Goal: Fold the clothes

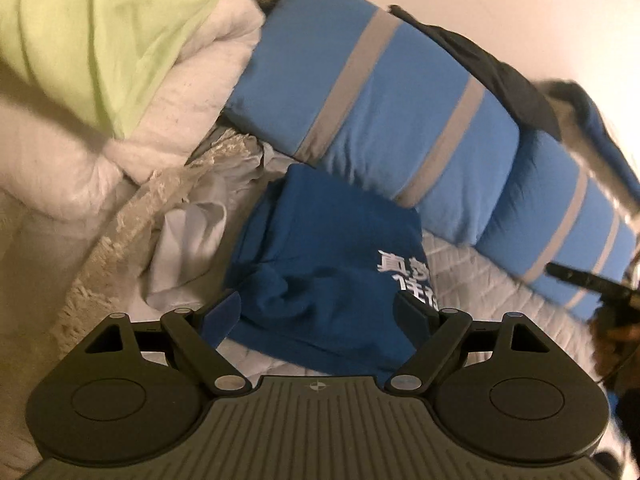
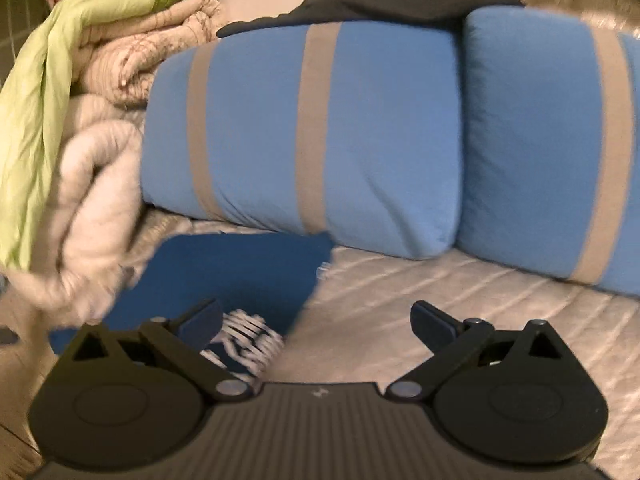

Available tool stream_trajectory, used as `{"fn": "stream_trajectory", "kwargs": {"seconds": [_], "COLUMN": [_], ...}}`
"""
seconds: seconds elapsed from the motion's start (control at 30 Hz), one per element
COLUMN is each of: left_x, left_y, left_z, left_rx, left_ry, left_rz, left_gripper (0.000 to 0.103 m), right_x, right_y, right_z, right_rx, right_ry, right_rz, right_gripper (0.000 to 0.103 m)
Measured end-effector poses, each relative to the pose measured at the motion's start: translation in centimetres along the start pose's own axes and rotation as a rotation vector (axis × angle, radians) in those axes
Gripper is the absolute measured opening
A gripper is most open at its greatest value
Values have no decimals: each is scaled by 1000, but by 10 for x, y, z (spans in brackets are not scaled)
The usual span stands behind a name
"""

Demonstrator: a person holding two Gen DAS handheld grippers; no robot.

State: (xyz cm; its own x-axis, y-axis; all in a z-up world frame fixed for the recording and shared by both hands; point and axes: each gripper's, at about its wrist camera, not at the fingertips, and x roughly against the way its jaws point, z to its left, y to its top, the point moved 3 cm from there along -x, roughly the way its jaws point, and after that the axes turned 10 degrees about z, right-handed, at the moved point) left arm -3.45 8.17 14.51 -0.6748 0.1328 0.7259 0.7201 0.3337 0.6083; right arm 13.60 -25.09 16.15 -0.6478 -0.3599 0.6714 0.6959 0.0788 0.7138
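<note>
A dark blue shirt with white printed characters [image 1: 320, 264] lies folded in a bundle on the pale quilted bed cover [image 1: 472, 280]. My left gripper [image 1: 320, 312] is open, its fingers spread wide on either side of the bundle's near edge, just above it. In the right wrist view the same shirt [image 2: 240, 272] lies at lower left, its white print blurred near my left finger. My right gripper [image 2: 316, 320] is open and empty above the shirt's right edge and the bed cover [image 2: 460, 292].
Two light blue cushions with grey stripes [image 1: 384, 92] [image 2: 320, 132] stand along the wall behind the shirt, a dark garment [image 2: 400, 0] draped on top. A pile of white, beige and lime green bedding [image 1: 100, 60] [image 2: 80, 120] sits at the left.
</note>
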Motion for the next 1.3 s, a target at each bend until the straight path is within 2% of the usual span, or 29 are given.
{"fn": "stream_trajectory", "kwargs": {"seconds": [0.1, 0.3, 0.5, 0.6, 0.7, 0.83, 0.97, 1.2, 1.3], "left_x": [26, 98, 166, 192, 209, 214, 209, 180, 150], "left_y": [7, 41, 64, 66, 58, 33, 6, -47, -64], "left_z": [-7, -26, -50, -61, -72, -78, -82, -76, -58], "left_rx": [-52, -108, -187, -215, -227, -231, -240, -321, -294], "left_ry": [10, 19, -25, -53, -74, -111, -112, -112, -91], "left_rz": [-29, -140, -268, -320, -358, -369, -322, -172, -95], "left_gripper": [84, 84, 84, 84, 84, 84, 84, 84, 84], "right_x": [25, 111, 229, 289, 342, 396, 434, 467, 461], "right_y": [-12, 12, 37, 37, 26, -9, -59, -148, -182], "right_z": [-14, -45, -90, -116, -142, -174, -199, -226, -236], "right_rx": [51, 66, 48, 48, 42, 55, 78, 108, 92], "right_ry": [-50, -92, -133, -199, -281, -392, -451, -464, -441], "right_rz": [-22, -162, -355, -436, -475, -465, -425, -289, -219], "right_gripper": [103, 103, 103, 103, 103, 103, 103, 103, 103]}}
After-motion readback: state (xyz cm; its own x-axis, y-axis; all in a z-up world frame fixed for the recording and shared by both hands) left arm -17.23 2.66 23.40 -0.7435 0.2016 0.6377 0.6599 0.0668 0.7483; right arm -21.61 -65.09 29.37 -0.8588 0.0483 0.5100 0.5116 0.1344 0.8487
